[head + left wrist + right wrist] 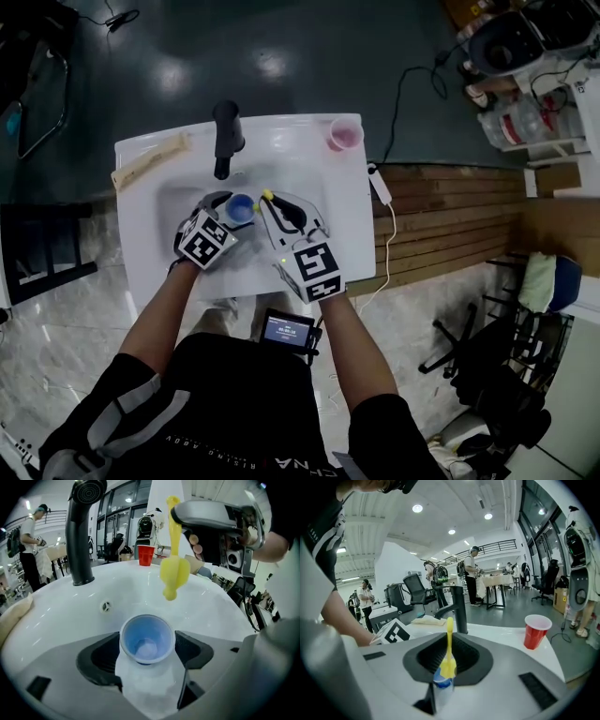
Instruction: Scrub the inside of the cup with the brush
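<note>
At the upper left of the head view, a tan, cloth-like item (pixel 150 161) is seen lying on the rim of the white sink (pixel 141 225). Just right of it, at the top middle of the sink, a black faucet (pixel 226 131) is mounted. Below the faucet, over the basin, the left gripper (pixel 225 214) is held, and its jaws are seen closed on the blue cup (pixel 240 208). In the left gripper view the cup is shown at the lower middle of the frame with its mouth facing the camera, pressed between the two black pads (pixel 101 660) on either side. Immediately to the right of the cup in the head view, the yellow brush (pixel 267 196) is found. It is clamped at its lower end by the closed jaws of the right gripper (pixel 284 216). In the left gripper view the brush head is seen hanging above and beyond the cup's rim, outside the cup, over the white basin. In the right gripper view the brush is shown standing upright at the middle of the frame. Farther right, at the upper right corner of the sink, a red cup (pixel 344 134) is placed well apart from both grippers. A white cable (pixel 386 225) is seen trailing off the sink's right edge.
</note>
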Available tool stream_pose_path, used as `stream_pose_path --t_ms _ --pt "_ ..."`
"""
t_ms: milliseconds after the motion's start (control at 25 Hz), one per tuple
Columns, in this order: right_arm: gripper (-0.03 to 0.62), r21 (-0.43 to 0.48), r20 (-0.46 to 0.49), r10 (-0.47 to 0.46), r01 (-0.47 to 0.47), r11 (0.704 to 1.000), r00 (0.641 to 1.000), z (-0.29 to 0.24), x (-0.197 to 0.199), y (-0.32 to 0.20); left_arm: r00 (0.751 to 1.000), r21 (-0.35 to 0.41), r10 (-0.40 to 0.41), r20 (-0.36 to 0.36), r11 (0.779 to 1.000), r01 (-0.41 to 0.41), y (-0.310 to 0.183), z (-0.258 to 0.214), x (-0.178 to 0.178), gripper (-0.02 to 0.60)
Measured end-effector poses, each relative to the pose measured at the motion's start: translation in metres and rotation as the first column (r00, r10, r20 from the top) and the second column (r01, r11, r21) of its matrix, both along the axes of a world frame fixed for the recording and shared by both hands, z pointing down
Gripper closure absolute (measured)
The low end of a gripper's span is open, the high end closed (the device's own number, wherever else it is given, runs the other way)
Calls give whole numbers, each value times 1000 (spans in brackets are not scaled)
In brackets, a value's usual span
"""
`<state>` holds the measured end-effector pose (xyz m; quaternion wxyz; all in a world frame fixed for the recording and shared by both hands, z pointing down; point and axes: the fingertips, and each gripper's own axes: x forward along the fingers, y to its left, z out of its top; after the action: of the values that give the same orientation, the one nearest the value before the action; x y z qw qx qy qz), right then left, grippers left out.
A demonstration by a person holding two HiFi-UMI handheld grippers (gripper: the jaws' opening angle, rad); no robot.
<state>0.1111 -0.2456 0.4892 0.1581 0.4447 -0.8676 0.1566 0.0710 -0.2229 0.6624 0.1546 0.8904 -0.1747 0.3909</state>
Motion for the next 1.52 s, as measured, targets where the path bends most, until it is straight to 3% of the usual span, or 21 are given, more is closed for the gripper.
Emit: stream_pose_path --t_ms 320,760,1160,1520 --pt "556 -63 -32 0 -2 998 999 21 40 19 1000 -12 -25 8 1000 25 -1 -5 -2 232" --pt "556 -117 2 -77 76 990 997 44 62 23 995 -18 -86 40 996 87 -1 -10 4 232" --pt "556 -111 14 -132 132 985 991 40 60 30 984 33 -173 -35 984 174 8 -70 -7 232" --pt "556 -91 -19 -72 70 993 997 17 42 55 979 52 -156 -130 985 164 41 -129 -37 232"
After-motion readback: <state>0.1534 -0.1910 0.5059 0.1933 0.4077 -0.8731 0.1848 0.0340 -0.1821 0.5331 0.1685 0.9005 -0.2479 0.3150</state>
